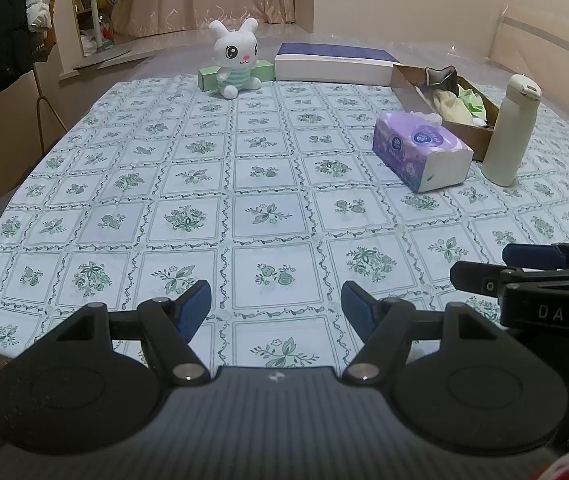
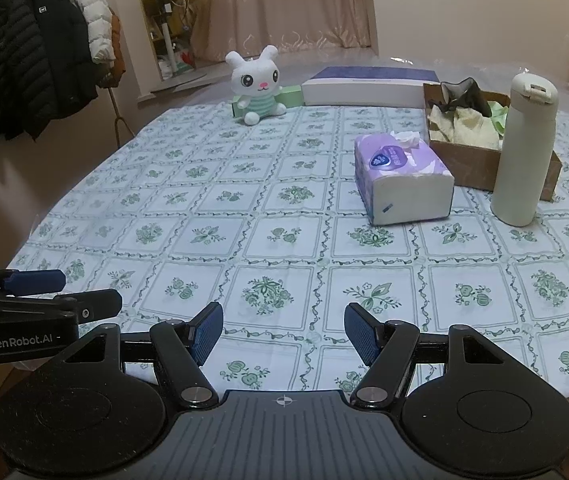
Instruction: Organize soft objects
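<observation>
A white plush rabbit [image 1: 235, 59] in a green striped top sits at the far side of the table, leaning on a green box [image 1: 208, 77]; it also shows in the right wrist view [image 2: 257, 88]. A purple soft tissue pack [image 1: 420, 151] [image 2: 400, 172] lies right of centre. A brown cardboard box [image 1: 412, 90] [image 2: 468, 158] at the right holds soft cloths [image 1: 454, 106] [image 2: 466, 126]. My left gripper [image 1: 276, 306] is open and empty over the near table edge. My right gripper [image 2: 282, 330] is open and empty beside it.
A white bottle [image 1: 510, 132] [image 2: 522, 148] stands upright next to the cardboard box. A flat white and purple box [image 1: 334, 65] [image 2: 366, 88] lies at the far edge. The table has a floral cloth [image 1: 264, 208]. A coat rack [image 2: 32, 52] stands at the left.
</observation>
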